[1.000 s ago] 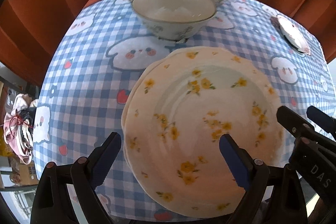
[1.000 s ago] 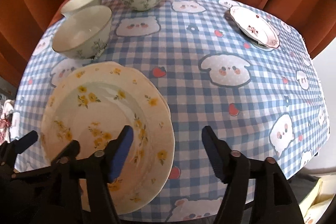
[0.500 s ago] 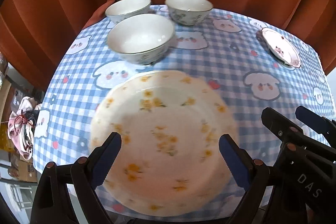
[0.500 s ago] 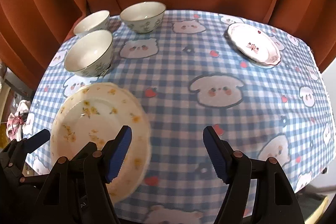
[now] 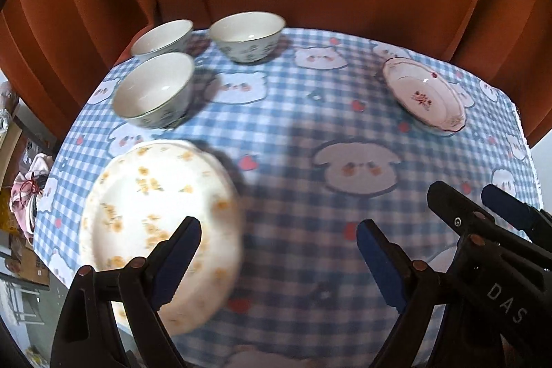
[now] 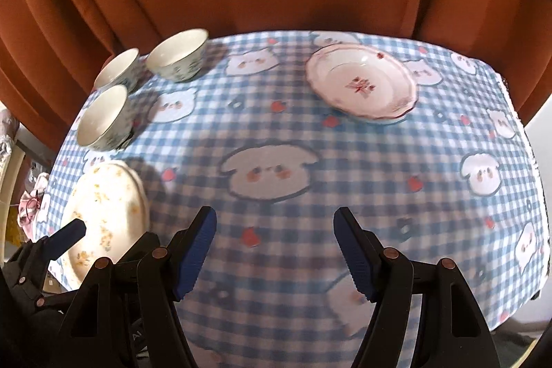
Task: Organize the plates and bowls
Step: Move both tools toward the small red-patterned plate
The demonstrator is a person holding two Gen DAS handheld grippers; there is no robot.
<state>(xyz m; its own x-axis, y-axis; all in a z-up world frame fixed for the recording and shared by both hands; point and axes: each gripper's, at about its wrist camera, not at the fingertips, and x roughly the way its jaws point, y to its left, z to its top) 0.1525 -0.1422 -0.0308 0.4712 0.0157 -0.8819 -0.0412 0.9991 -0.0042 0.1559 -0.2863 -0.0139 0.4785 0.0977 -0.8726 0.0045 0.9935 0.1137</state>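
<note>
The round cream plates with yellow flowers (image 5: 155, 212) lie stacked at the lower left of the left wrist view; the edge of a second plate shows under the top one, and how many there are I cannot tell. The round white plate with a pink flower and scalloped rim (image 6: 360, 81) lies alone at the upper right of the right wrist view, well apart from that stack. Three white ceramic bowls with blue-green flowers (image 5: 155, 90) stand close together at the upper left, not nested.

The left gripper (image 5: 277, 256) and the right gripper (image 6: 274, 250) both hang above the blue checked tablecloth with cartoon animals (image 6: 269, 140), jaws spread and holding nothing.

In my judgement, no piece is being carried now and the hands are between two steps. The next move probably calls for reaching the pink-flower plate, lowering one jaw under its rim and pinching it, to carry it to the stack. The bowls then need nesting.
</note>
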